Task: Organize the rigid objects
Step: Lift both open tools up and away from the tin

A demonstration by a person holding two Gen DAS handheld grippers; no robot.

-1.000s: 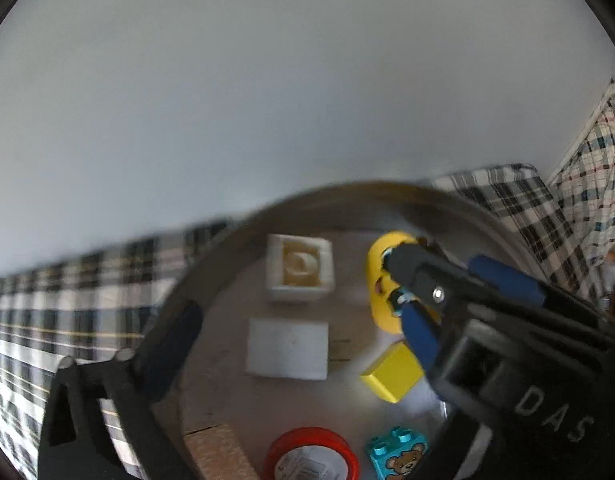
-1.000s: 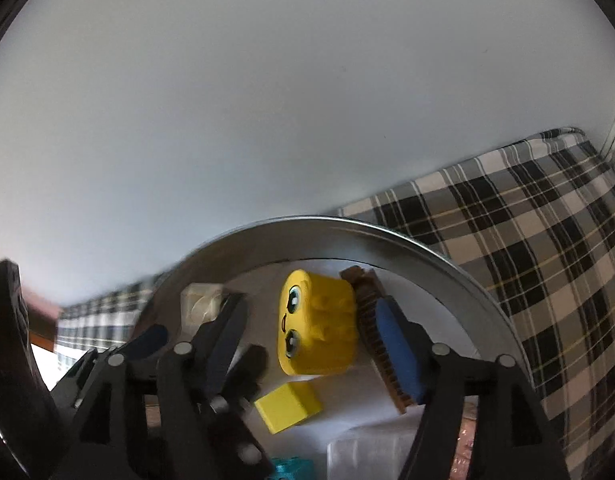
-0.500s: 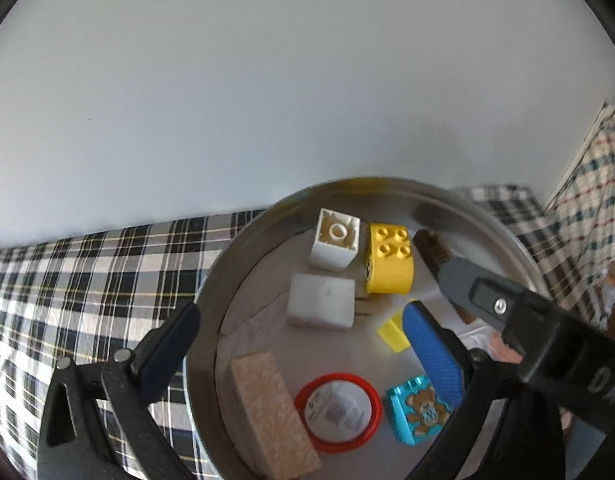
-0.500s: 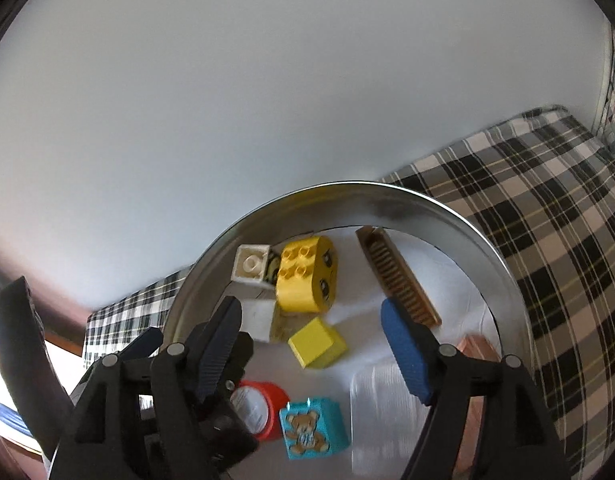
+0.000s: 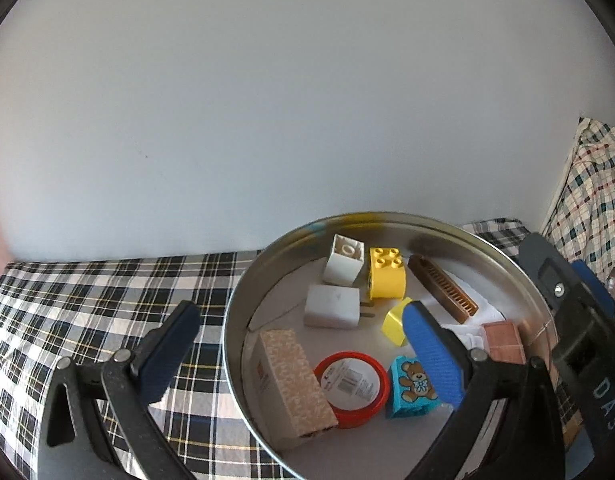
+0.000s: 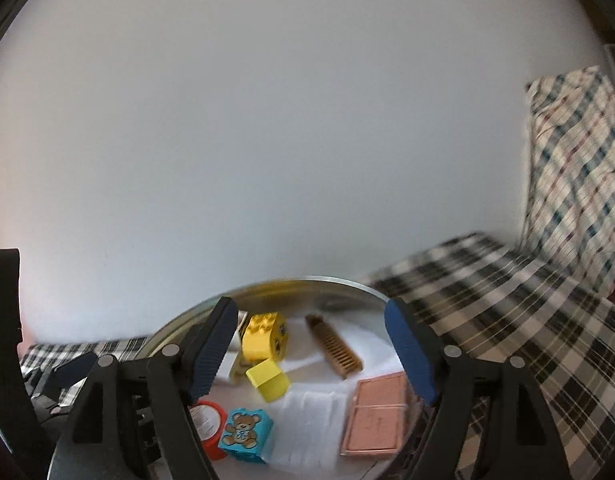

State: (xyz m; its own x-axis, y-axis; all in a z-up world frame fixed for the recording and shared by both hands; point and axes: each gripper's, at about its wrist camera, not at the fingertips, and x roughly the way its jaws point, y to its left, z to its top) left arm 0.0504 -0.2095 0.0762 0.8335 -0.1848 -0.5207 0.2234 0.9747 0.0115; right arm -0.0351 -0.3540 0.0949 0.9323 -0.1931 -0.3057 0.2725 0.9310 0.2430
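Observation:
A round metal tin point(image 5: 243, 304) point(image 6: 307, 285) sits on a checked cloth and holds several rigid objects. A yellow faced brick point(image 5: 387, 278) point(image 6: 265, 340) lies beside a white brick point(image 5: 344, 264), a white charger plug point(image 5: 332, 306) and a brown comb point(image 5: 443, 289) point(image 6: 334, 346). Nearer are a small yellow cube point(image 5: 395, 320) point(image 6: 269, 379), a red-rimmed lid point(image 5: 351, 388) point(image 6: 205, 420), a teal bear brick point(image 5: 411, 386) point(image 6: 245, 436), a tan box point(image 5: 291, 384) and a pink case point(image 5: 503, 342) point(image 6: 377, 416). My left gripper point(image 5: 303, 356) and my right gripper point(image 6: 307, 356) hang open and empty over the tin.
The black-and-white checked cloth point(image 5: 99, 304) point(image 6: 507, 320) covers the surface around the tin. A plain pale wall point(image 5: 267, 100) stands close behind it. A checked pillow point(image 5: 591, 200) point(image 6: 571, 168) leans at the far right. The right gripper's body point(image 5: 579, 332) stands at the tin's right edge.
Both grippers have pulled back and up from the tin. The yellow faced brick, between the right gripper's fingers a second ago, now lies free in the tin.

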